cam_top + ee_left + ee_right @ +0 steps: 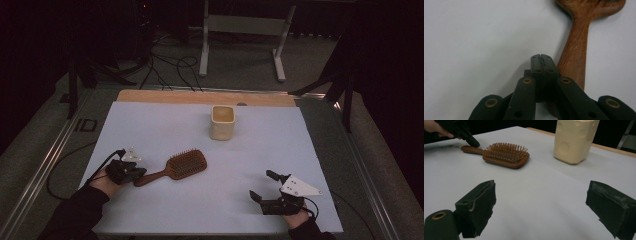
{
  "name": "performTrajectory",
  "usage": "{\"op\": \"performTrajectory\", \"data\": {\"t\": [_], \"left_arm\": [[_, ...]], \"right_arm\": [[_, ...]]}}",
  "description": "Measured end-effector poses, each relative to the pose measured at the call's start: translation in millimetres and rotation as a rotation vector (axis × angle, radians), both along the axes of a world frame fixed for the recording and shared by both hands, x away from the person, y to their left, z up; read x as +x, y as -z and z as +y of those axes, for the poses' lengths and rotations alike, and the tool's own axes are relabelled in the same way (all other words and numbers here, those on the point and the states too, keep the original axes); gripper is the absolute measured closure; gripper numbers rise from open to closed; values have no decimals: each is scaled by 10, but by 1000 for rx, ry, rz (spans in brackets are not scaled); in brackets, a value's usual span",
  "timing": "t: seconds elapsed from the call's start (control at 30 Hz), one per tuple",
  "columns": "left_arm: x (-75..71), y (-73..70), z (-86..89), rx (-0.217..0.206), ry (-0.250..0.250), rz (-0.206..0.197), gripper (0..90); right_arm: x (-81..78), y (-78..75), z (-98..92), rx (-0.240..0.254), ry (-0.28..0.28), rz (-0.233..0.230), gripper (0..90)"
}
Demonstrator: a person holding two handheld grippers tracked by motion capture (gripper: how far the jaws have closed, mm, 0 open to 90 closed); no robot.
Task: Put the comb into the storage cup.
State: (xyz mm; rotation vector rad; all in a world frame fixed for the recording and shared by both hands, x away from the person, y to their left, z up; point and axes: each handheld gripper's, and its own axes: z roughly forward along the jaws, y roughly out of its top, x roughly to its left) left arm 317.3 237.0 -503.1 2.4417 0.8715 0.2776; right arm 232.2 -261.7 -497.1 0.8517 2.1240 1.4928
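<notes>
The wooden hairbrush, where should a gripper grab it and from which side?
Probably by the handle, coming from above with one jaw on each long side. The hairbrush lies flat with its bristles up, and the handle is its narrow, smooth part, pointing toward the left gripper. That gripper is shut beside the handle, not around it, so it would need to open first.

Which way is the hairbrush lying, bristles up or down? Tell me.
Bristles up. The hairbrush lies flat on the white table; the right gripper view shows its bristles pointing upward and its wooden back on the surface.

Brown wooden hairbrush (181,166), cream cup (222,122), white table cover (165,120), black tongs (270,184)
</notes>
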Motion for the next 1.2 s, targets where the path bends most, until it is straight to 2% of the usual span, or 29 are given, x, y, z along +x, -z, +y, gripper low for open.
{"op": "performTrajectory", "data": {"t": [0.37,0.53,1.2], "left_arm": [[-144,0,-16,-5,6,24,900],[-223,-5,-68,-3,25,35,900],[-296,-31,-192,-1,77,81,900]], "right_arm": [[-1,-1,1,0,0,0,88],[-1,1,5,0,2,3,89],[2,6,11,-4,0,6,89]]}}
